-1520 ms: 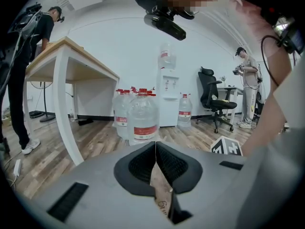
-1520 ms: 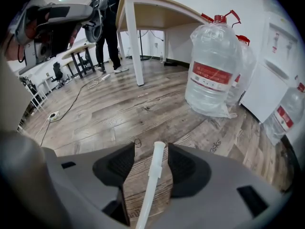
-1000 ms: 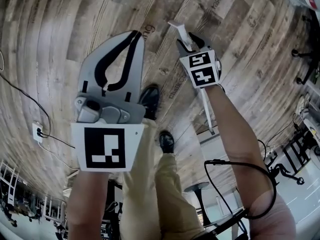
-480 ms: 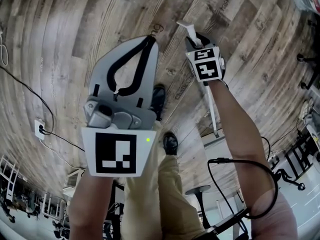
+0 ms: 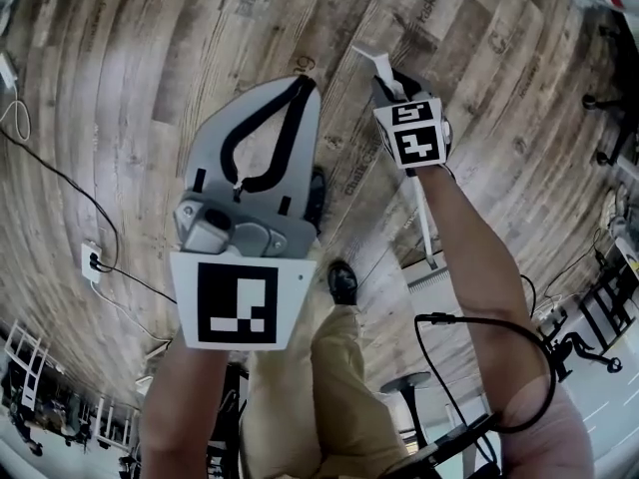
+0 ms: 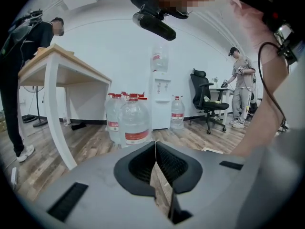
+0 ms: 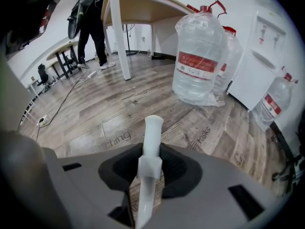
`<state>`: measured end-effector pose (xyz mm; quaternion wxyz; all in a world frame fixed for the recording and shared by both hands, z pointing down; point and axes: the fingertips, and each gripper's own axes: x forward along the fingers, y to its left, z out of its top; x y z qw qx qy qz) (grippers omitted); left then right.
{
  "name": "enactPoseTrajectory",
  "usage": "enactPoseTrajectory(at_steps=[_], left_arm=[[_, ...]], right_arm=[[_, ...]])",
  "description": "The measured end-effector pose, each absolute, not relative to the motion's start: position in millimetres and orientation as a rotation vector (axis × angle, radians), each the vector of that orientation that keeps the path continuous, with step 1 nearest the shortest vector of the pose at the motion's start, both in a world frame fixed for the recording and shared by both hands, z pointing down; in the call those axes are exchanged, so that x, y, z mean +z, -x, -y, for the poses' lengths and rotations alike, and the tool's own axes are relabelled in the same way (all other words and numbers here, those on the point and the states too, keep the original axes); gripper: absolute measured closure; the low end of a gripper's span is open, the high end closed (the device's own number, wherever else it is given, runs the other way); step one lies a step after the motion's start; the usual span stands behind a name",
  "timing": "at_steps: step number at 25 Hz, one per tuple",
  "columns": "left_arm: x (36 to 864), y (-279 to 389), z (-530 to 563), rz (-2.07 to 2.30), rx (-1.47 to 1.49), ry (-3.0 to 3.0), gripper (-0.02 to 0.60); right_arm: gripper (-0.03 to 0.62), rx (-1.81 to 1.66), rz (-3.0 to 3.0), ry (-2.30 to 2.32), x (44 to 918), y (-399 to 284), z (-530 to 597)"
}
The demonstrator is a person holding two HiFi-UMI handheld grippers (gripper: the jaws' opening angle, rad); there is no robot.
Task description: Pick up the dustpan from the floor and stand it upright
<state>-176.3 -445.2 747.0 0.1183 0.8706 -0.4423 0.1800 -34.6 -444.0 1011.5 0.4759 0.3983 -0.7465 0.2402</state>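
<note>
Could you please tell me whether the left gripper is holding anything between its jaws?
No, the left gripper has its jaws closed tip to tip with nothing caught between them.

Wood plank floor (image 5: 120, 118). Black cable to white power strip (image 5: 92, 260), left edge of head view. Cluster of water jugs (image 6: 136, 120) at centre, white dispenser (image 6: 162, 101) behind. Wood-top table (image 6: 57, 80) upper left. Black office chair (image 6: 205, 104) right of centre, standing person (image 6: 240, 92) beside it.
</note>
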Motion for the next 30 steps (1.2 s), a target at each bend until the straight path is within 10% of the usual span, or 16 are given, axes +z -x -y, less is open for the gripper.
enactPoseTrajectory(at_steps=[30], left_arm=[[451.5,54.7,352.4,1.162,0.471,-2.839,0.568]], right_arm=[[0.484,0.448,2.023,-1.358,636.6,-61.8,367.8]])
